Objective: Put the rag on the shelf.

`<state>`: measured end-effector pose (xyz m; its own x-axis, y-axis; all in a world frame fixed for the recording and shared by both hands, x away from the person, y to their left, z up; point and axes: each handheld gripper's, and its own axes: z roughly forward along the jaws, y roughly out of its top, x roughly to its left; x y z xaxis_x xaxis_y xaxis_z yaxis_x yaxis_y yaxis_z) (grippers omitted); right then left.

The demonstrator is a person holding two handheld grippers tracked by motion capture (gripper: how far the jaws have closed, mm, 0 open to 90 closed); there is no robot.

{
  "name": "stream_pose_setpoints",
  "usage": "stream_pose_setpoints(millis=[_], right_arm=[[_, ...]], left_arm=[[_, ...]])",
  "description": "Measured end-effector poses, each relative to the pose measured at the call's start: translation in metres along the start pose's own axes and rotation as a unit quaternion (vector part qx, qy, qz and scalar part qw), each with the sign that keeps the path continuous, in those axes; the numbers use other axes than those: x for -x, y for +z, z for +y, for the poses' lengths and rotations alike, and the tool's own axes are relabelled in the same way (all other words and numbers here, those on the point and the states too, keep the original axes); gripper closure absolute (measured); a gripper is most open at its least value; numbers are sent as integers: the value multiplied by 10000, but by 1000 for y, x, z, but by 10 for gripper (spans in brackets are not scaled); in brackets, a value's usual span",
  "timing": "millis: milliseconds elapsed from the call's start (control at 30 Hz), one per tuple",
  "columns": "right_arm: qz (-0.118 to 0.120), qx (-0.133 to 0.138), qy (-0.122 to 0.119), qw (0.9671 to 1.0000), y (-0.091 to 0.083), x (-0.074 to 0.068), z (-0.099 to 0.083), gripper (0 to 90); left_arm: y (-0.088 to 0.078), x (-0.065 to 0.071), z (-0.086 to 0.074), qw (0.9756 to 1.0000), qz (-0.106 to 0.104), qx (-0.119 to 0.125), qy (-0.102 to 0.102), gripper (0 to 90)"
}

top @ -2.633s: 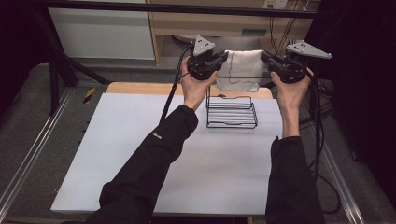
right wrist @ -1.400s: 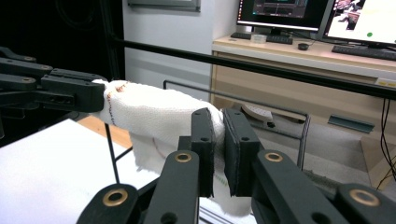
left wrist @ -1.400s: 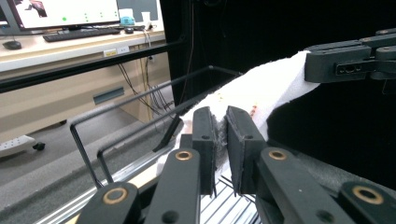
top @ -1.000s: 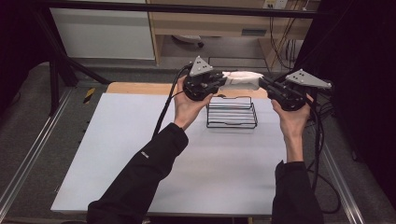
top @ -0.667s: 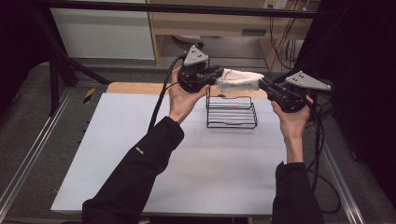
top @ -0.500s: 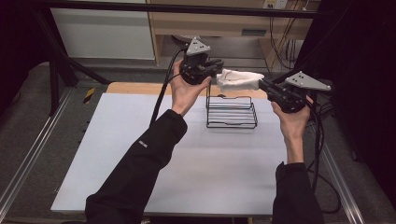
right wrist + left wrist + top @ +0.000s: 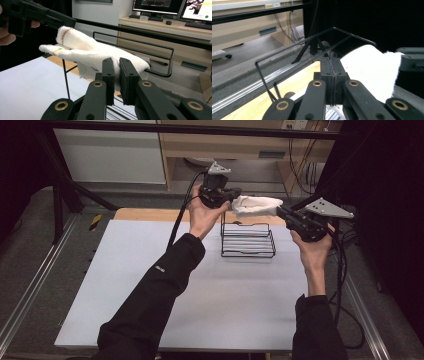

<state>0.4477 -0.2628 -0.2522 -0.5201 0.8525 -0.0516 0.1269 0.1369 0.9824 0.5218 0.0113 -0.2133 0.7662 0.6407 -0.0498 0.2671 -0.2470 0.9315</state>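
Cloth [image 7: 256,204] edge hidden inside left claw [image 7: 333,82]

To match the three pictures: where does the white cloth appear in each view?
High view: white cloth top centre, above the wire basket.
Left gripper view: right of centre.
Right gripper view: centre, above the jaws.
Shared landmark: the wire basket.

The person wears black long sleeves [image 7: 165,285], the left one with a small pale mark on the forearm. Each gripper, left [image 7: 231,195] and right [image 7: 282,212], is black, topped by a grey three-cornered plate [image 7: 327,209] and trailing a black cable [image 7: 180,220]. Up close, the jaw links show brass-ringed pivots [image 7: 317,83] and flat black pads [image 7: 108,75]
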Motion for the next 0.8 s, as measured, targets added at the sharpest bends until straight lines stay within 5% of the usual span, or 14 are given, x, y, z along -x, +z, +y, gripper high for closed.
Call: stream_pose_setpoints(millis=[300,800], right_arm=[[8,-98,32,9999,0,0,-2,813],[69,37,95,9999,-5,-2,12,696]], left_arm=[[0,13,-21,9985,-143,-208,482,895],[6,15,-32,9980,-87,-295,555,897]])
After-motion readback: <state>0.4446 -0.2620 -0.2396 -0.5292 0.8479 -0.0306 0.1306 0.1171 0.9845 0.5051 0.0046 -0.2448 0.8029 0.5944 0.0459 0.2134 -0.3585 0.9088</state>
